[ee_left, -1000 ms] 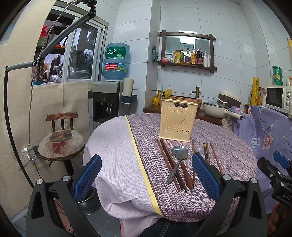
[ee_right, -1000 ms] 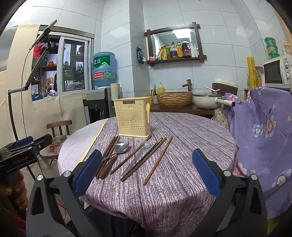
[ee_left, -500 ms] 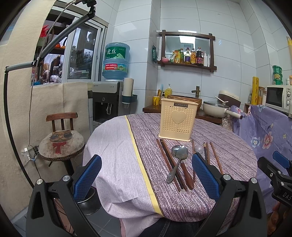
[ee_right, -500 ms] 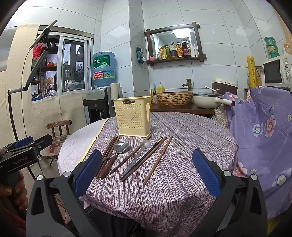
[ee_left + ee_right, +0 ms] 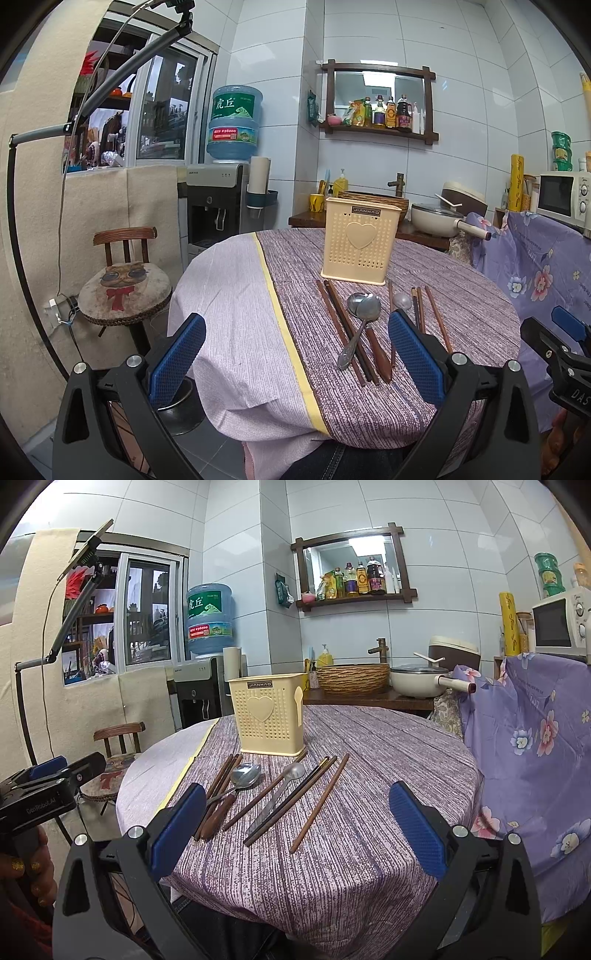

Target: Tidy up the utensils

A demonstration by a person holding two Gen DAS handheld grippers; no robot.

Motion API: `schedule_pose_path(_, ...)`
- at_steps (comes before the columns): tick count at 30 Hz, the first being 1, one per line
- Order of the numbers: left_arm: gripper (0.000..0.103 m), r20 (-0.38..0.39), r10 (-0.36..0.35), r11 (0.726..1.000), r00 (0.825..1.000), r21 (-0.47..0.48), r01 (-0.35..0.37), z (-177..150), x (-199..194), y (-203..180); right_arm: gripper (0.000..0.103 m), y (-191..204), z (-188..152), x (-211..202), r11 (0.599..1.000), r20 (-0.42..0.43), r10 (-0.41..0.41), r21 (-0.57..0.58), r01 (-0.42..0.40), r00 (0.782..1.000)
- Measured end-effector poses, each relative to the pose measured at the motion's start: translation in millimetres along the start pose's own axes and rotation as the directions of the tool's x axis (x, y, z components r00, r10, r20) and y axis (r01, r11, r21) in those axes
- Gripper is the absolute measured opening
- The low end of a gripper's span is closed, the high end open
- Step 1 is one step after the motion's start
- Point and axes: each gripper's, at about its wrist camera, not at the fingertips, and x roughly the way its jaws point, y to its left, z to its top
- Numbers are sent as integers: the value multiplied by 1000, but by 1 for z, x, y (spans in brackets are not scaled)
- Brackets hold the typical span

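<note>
A cream perforated utensil holder with a heart stands upright on the round table; it also shows in the right wrist view. In front of it lie several brown chopsticks, two steel spoons and a wooden-handled spoon. My left gripper is open and empty, held before the table's near edge. My right gripper is open and empty, also short of the utensils. The left gripper also shows at the left in the right wrist view.
A purple striped cloth covers the table. A chair with a cat cushion stands to the left. A floral purple sheet hangs at the right. A water dispenser and a counter with a pot are behind.
</note>
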Motion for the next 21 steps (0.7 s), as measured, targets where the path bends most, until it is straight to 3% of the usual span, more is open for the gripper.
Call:
schedule_pose_path(6,98,-32,7,1000,999,5,-7,-1,7,3,98,-1,-4,6,1000,-16,-28,-15,27,999)
schedule_pose_path(11,98,-114,8,1000,993,10,-7,-1,31,10,98,-18,-7,29,996,-111,-82,15,84,990)
schedule_pose_path(17,98,-204,22,999,979,48,-12,1,59,15,98,-40,-6,67,991,-249,-117,28,128,961)
schedule_pose_path(21,97,-264,19,998,964,55,-4,11,83,21,98,-52,-3,101,990,-356,-104,50,130,929)
